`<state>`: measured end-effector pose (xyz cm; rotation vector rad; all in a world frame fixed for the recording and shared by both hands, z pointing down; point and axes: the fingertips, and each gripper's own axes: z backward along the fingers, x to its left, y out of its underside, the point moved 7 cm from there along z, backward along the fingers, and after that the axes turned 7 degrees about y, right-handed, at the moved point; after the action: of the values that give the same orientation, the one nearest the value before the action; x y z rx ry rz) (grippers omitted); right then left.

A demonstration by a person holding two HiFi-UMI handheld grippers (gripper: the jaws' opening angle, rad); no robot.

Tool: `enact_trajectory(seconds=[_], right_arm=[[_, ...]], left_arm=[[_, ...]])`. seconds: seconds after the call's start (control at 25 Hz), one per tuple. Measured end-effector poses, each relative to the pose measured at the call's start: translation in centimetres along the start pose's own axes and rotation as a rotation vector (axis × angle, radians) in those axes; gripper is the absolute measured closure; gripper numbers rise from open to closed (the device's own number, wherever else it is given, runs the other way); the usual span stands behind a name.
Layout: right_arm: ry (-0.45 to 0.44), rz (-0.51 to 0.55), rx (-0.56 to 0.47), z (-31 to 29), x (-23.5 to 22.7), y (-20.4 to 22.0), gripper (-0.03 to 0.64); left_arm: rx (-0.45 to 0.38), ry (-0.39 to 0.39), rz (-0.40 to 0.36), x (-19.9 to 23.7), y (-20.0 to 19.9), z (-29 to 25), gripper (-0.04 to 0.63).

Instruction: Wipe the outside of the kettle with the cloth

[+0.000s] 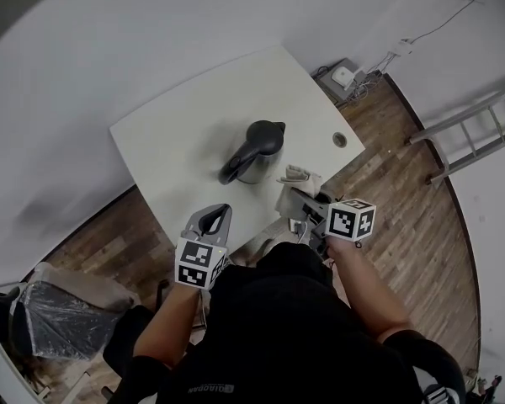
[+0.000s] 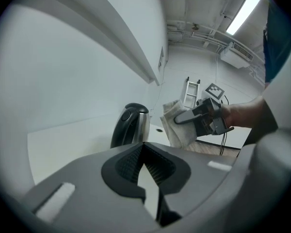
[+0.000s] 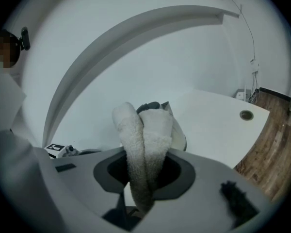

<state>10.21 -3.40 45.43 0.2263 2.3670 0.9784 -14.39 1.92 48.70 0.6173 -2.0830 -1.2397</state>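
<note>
I count on my feed: 1 kettle (image 1: 254, 150), 1 cloth (image 1: 300, 175) and 1 tabletop (image 1: 177, 133) with 1 round cable hole (image 1: 340, 140) in it. 2 claws: left claw (image 1: 217, 217), right claw (image 1: 301, 194). 2 marker cubes, one per claw: left cube (image 1: 198, 264), right cube (image 1: 351, 220). Off the tabletop I see 1 ladder (image 1: 475, 129), 1 white box (image 1: 343, 76) with cables, and 1 plastic-covered bundle (image 1: 63, 314); can't tell what's under it. Left gripper view adds 1 light strip (image 2: 242, 11) overhead.
</note>
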Motion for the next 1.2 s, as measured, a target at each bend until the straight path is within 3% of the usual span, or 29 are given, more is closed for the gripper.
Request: enact_trajectory(seconds=[0.2,0.4,0.48,0.6,0.68,0.8,1.0,1.2], right_arm=[[-0.034,0.028,0.046,-0.7,-0.9,0.7,0.517],[-0.18,0.104,0.067,-0.8,-1.9,0.0,0.517],[-0.254,0.152,0.082,0.7,-4.2,0.2,0.518],[-0.338,0.244,0.088,4.5,-9.4,0.8,0.518],[-0.364,0.298,0.074,7.0,-13.5,1.5,0.518],[-0.4,0.31,0.13,10.5,-19.7,4.1,0.517],[-0.492,0.291,0.257,14.8,-23.5,7.4,0.518],[-0.54,0.263,0.275,15.8,-23.9,8.7,0.518]], left_arm=[[-0.013,-0.045,0.015,-1.2,-0.3,0.3,0.588],[-0.035,-0.224,0.059,-3.2,-0.4,0.8,0.588],[-0.072,-0.305,0.08,-6.2,-1.0,-0.9,0.588],[-0.137,-0.433,0.178,-12.3,-0.3,-3.9,0.588],[-0.165,-0.527,0.181,-16.5,-0.2,-5.9,0.588],[-0.194,-0.61,0.163,-23.6,0.4,-8.9,0.588],[-0.084,-0.753,0.272,-34.2,3.5,-8.4,0.588],[-0.014,-0.804,0.225,-36.9,2.9,-7.8,0.588]])
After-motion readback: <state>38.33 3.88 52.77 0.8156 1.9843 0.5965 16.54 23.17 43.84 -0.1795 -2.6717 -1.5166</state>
